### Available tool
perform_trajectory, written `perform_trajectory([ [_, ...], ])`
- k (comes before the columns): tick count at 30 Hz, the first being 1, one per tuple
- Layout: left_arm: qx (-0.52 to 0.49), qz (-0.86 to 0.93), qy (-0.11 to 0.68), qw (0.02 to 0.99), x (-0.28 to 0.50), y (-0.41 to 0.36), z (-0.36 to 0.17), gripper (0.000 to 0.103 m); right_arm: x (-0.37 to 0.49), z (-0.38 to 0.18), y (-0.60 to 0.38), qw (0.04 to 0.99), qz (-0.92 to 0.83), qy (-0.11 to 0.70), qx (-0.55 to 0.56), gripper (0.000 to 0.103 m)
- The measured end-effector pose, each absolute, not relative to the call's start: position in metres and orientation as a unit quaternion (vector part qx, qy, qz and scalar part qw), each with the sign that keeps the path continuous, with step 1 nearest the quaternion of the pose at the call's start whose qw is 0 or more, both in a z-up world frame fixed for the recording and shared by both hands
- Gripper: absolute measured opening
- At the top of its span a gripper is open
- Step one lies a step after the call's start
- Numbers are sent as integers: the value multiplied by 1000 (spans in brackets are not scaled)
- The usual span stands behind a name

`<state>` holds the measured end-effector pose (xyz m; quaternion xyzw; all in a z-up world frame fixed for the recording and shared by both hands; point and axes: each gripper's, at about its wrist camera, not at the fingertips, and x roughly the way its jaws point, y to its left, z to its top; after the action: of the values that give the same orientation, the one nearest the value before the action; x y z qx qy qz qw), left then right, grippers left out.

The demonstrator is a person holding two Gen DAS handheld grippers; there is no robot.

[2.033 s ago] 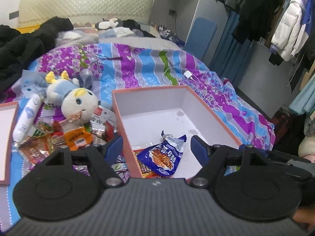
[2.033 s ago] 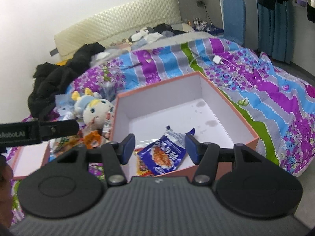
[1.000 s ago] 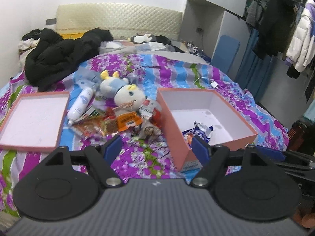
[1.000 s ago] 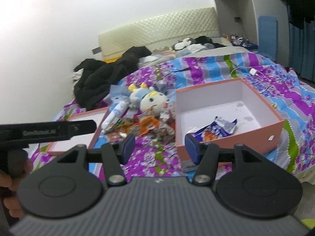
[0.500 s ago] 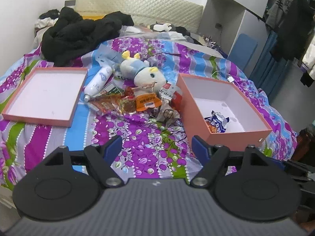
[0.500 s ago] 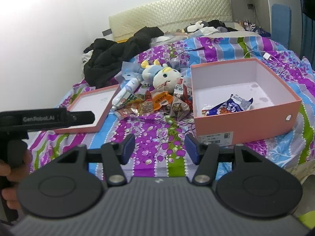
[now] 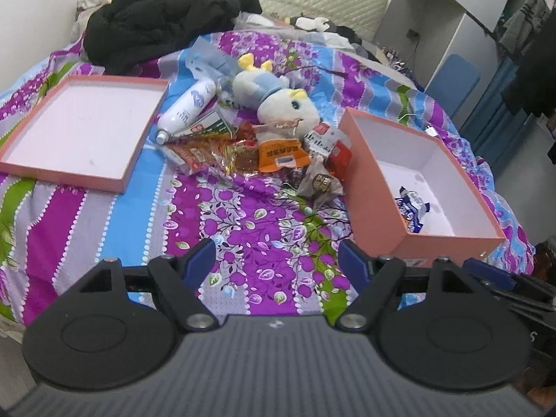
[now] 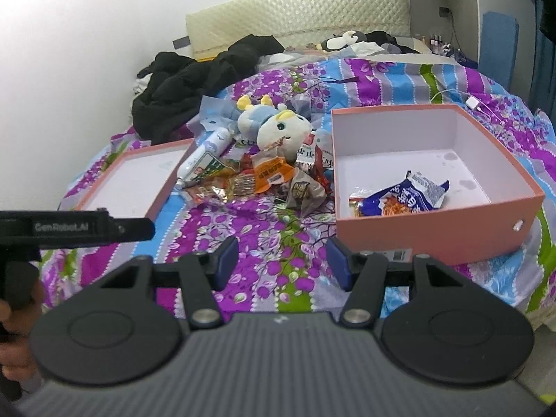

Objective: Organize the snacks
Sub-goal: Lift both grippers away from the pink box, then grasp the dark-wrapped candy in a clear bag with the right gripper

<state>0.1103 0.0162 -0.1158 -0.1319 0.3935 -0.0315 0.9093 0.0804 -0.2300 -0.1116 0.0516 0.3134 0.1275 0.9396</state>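
Observation:
A pink box [image 7: 375,187] [image 8: 431,232] with a white inside stands on the bed at the right, holding a blue snack packet [image 7: 411,208] [image 8: 403,198]. A heap of snack packets [image 7: 257,153] [image 8: 264,180] lies left of it, an orange packet [image 7: 281,151] [image 8: 271,172] among them. My left gripper [image 7: 278,260] hangs open over the quilt in front of the heap, nothing between its fingers. My right gripper [image 8: 281,257] is open too, empty, before the box's near-left corner. The left gripper's body [image 8: 76,229] shows at the left in the right wrist view.
The box's pink lid [image 7: 128,170] [image 8: 163,191] lies upturned at the left. A plush toy [image 7: 278,104] [image 8: 278,125] and a white bottle [image 7: 186,109] [image 8: 205,153] lie behind the snacks. Black clothes [image 7: 160,14] are piled near the headboard. A charger cable [image 8: 476,102] lies behind the box.
Both grippers have drawn back from the box and sunk, so the whole bed, the lid and the snack heap have come into view. The openings look unchanged.

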Motion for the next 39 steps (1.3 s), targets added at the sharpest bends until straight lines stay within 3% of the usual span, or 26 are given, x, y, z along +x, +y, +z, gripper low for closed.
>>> perform_trajectory([
  [19, -191, -3, 424, 885, 247, 73, -205, 77, 183, -144, -172, 933, 154, 325, -14, 54],
  [26, -174, -25, 426, 888, 306, 71, -239, 66, 229, -167, -152, 930, 154, 333, -20, 52],
  [33, -198, -36, 438, 876, 351, 74, -276, 47, 266, -183, -139, 933, 132, 330, -48, 52],
  [39, -202, -39, 418, 885, 369, 74, -281, 43, 300, -199, -135, 929, 113, 341, -92, 53],
])
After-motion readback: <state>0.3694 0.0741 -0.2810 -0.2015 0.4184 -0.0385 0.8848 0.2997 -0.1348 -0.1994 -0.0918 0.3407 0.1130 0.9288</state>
